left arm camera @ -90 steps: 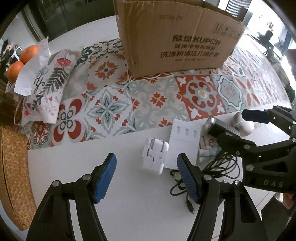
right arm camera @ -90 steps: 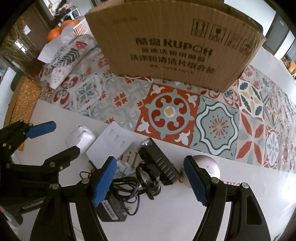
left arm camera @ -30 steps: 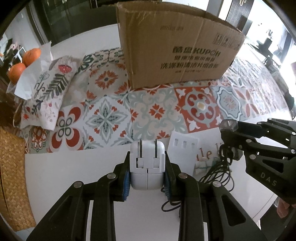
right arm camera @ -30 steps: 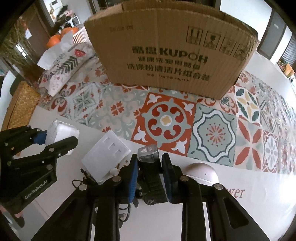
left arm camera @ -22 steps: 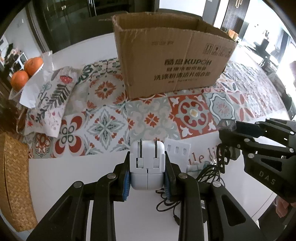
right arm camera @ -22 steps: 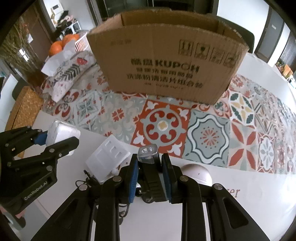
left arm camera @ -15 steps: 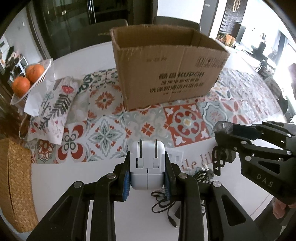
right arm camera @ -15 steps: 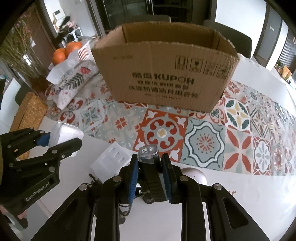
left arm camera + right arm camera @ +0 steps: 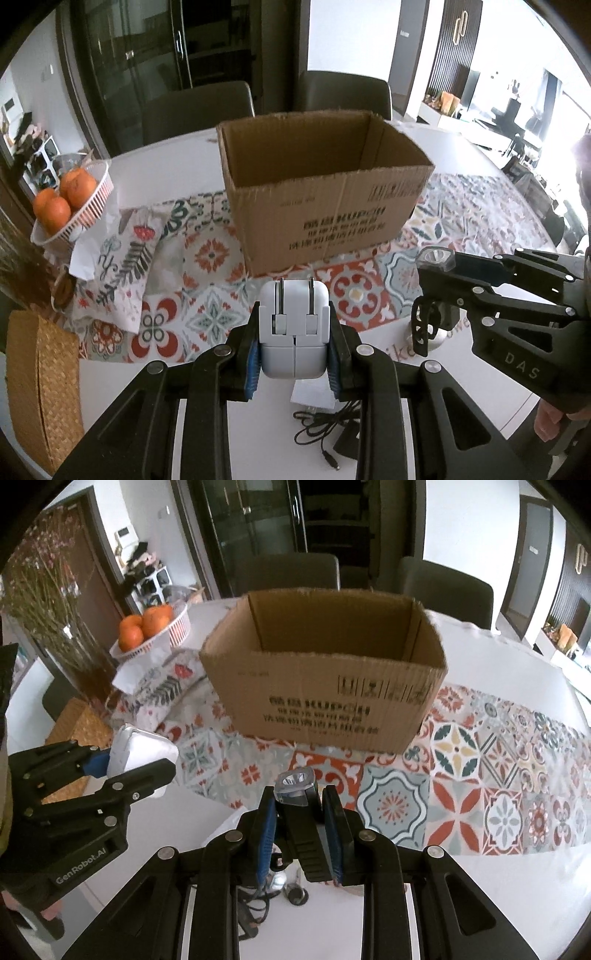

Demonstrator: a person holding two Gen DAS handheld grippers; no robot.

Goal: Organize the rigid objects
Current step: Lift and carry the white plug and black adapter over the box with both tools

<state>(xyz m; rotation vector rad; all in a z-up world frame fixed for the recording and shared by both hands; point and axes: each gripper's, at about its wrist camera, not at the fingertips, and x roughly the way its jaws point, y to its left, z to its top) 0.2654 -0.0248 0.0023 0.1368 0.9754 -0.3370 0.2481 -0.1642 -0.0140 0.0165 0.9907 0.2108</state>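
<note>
- Both sets of jaws are seen pressed tight on cargo: the left gripper [image 9: 293, 349] is clamped on a white plug adapter [image 9: 293, 328], prongs pointing up and forward, while the right gripper [image 9: 300, 834] is pinched on a black flashlight [image 9: 301, 819] with its clear lens facing ahead.
- Three seconds back, both pairs of jaws were spread over these items as they lay on the white table [image 9: 122, 384]; now both pieces are held raised well above it.
- The open top of the cardboard box [image 9: 325, 192], hidden a second ago, is now looked into from above, and no contents can be seen inside.
- A tangled black cable [image 9: 325, 424] is left behind on the table.
- Delivery into the box is judged to be the step at hand, with neither item yet over its rim.
</note>
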